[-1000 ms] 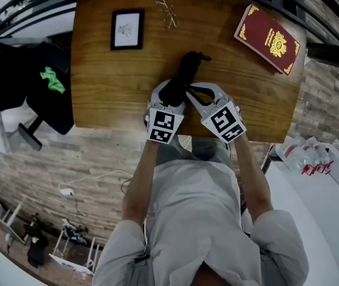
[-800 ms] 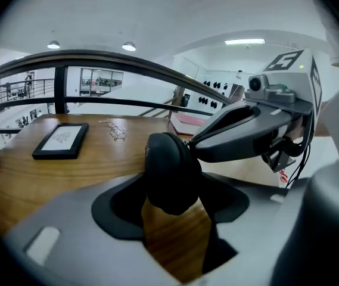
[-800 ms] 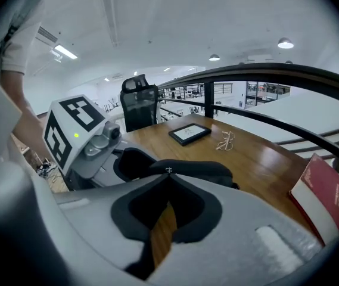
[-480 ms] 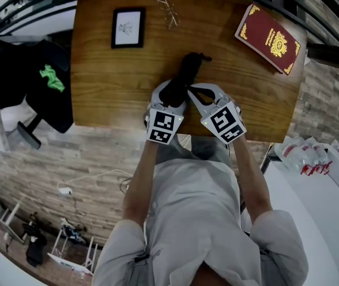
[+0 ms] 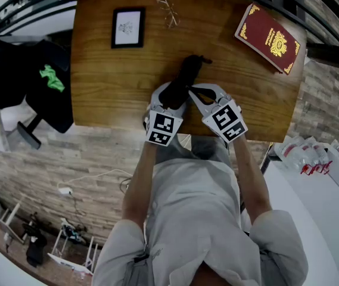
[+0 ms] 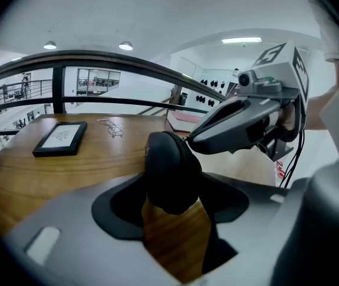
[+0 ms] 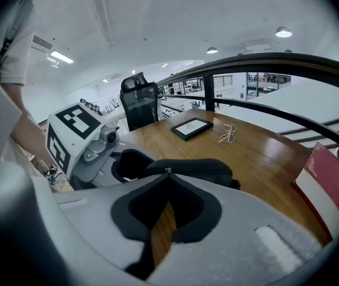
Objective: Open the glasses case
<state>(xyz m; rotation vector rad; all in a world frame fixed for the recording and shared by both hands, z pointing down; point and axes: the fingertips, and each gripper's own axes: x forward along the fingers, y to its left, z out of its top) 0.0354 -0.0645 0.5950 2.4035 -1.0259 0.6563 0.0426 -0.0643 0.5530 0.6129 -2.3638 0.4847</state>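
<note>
The one container here is the black glasses case (image 5: 184, 76). It lies shut on the wooden bench (image 5: 109, 88), about midway between the left and right edges and nearer the near edge. Its length runs from the near edge toward the far one, and nothing of its inside shows. At the far-left corner lies a black-framed picture (image 5: 127, 28) with a small drawing on white paper; any lettering on it is too small to read. A pair of thin wire spectacles (image 5: 168, 11) lies folded by the middle of the far edge, outside the case. At the far-right corner lies a dark red booklet (image 5: 270, 38) with a gold border and a gold crest, whose gold wording is too fine to make out. The only other print is the black-and-white square marker on each tool's cube. The left tool (image 6: 170, 186) stands wide, clenched on the near, rounded end of the case, with one dark pad against each side and bare wood showing beneath. The right tool (image 7: 168, 174) comes in from the right, just beside the left one. Its tips are drawn together to a point against the case's long side, at the seam, where a small pale glint sits between them. It seems to nip something there, but I cannot tell what.
</note>
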